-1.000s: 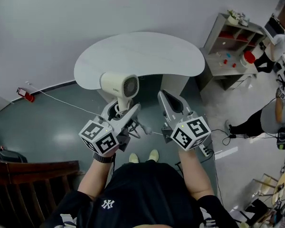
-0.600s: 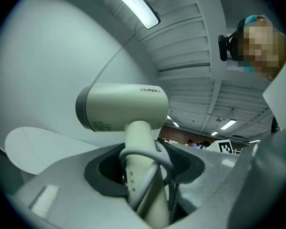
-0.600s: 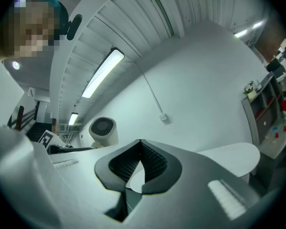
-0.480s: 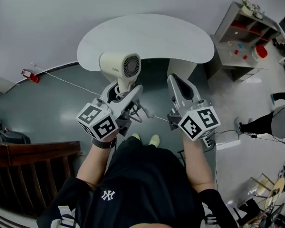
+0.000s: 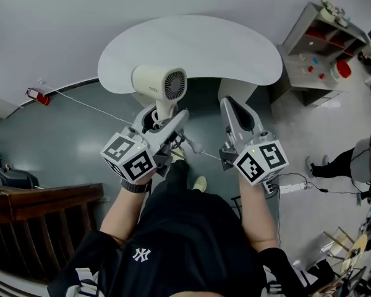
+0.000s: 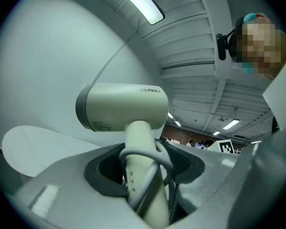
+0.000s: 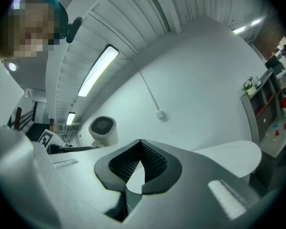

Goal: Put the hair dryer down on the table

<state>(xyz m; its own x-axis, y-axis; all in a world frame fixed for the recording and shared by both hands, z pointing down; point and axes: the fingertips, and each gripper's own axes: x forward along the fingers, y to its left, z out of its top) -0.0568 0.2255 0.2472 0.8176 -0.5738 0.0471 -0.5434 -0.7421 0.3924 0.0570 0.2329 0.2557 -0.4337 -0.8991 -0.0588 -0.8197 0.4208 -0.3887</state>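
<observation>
hair dryer (image 5: 152, 81) nudged right, its base seemingly hidden

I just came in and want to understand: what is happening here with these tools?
A person holds a tool in each hand. The left claw is shut on the handle of a cream hair dryer, held upright at the near edge of the white table, not yet put down. The right claw is shut and empty, beside it.

Even, bright indoor light from ceiling strips (image 6: 143, 6); both gripper views bulge (fisheye), corners black.
</observation>
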